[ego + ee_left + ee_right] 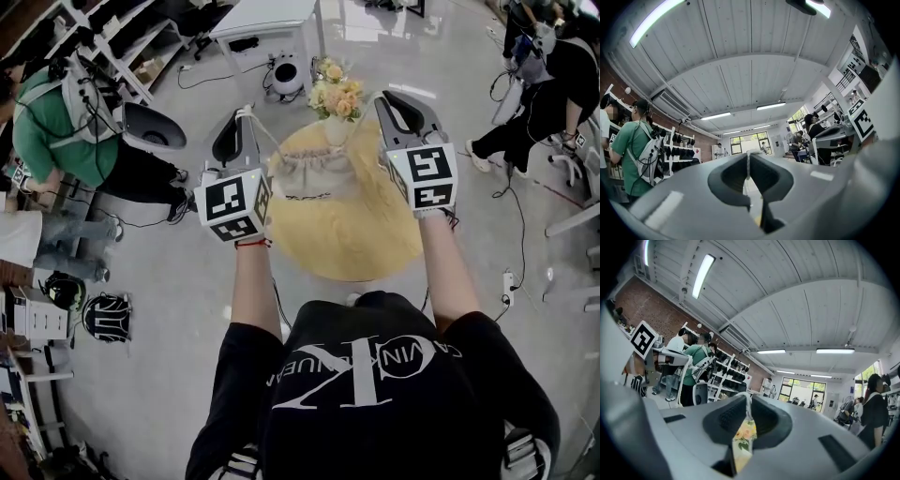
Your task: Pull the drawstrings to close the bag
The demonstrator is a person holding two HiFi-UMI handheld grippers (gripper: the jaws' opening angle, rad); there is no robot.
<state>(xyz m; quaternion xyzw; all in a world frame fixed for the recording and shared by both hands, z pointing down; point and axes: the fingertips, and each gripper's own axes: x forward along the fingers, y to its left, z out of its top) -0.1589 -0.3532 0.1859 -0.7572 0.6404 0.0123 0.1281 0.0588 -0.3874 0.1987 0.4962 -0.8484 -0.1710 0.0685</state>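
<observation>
A beige drawstring bag (314,174) sits on the round yellow table (375,239), its mouth gathered in folds. My left gripper (246,112) is raised left of the bag, shut on a thin white drawstring (267,136) that slants down to the bag. My right gripper (379,97) is raised on the other side, shut on the other drawstring (361,120). In the left gripper view the jaws (748,154) pinch the white cord (748,169). In the right gripper view the jaws (749,397) pinch a cord (749,406) too. Both grippers point up and outward.
A vase of yellow and cream flowers (337,94) stands on the table just behind the bag, between the grippers. A person in green (56,131) and a grey chair (150,127) are at the left. Another person (539,103) sits at the right. A backpack (105,317) lies on the floor.
</observation>
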